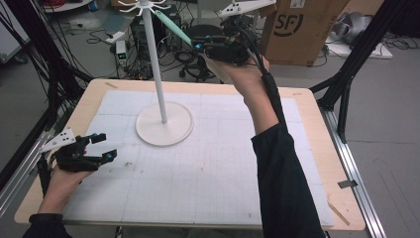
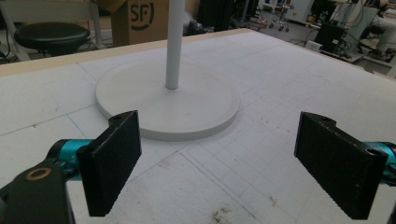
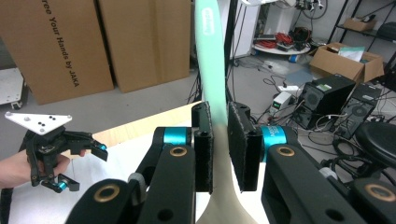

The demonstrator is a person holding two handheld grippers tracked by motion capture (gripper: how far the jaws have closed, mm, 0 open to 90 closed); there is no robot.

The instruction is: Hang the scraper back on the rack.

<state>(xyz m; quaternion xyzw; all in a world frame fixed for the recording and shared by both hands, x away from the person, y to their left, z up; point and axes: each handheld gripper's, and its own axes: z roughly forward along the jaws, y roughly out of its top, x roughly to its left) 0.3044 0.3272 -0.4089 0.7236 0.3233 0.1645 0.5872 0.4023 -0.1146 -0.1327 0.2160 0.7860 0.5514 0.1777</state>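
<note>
A white stand rises from a round base (image 1: 164,124) on the table, and its thin pole (image 1: 157,64) ends in hooks (image 1: 143,6) at the top. My right gripper (image 1: 198,43) is raised high behind the table, shut on a mint-green utensil (image 1: 173,29) whose handle slants up toward the hooks. In the right gripper view the utensil (image 3: 211,56) runs upright between the pads of my right gripper (image 3: 220,144) and widens below them. My left gripper (image 1: 101,146) rests low at the table's left, open and holding nothing. In the left gripper view, my left gripper (image 2: 233,163) faces the base (image 2: 140,93) and pole (image 2: 173,42).
The white gridded mat (image 1: 208,163) covers the wooden table. Cardboard boxes (image 1: 302,29) stand behind the table on the right, and cables and electronics (image 1: 129,44) lie on the floor behind it. Black frame legs (image 1: 346,74) flank both sides. A black stool (image 2: 51,35) stands beyond the far edge.
</note>
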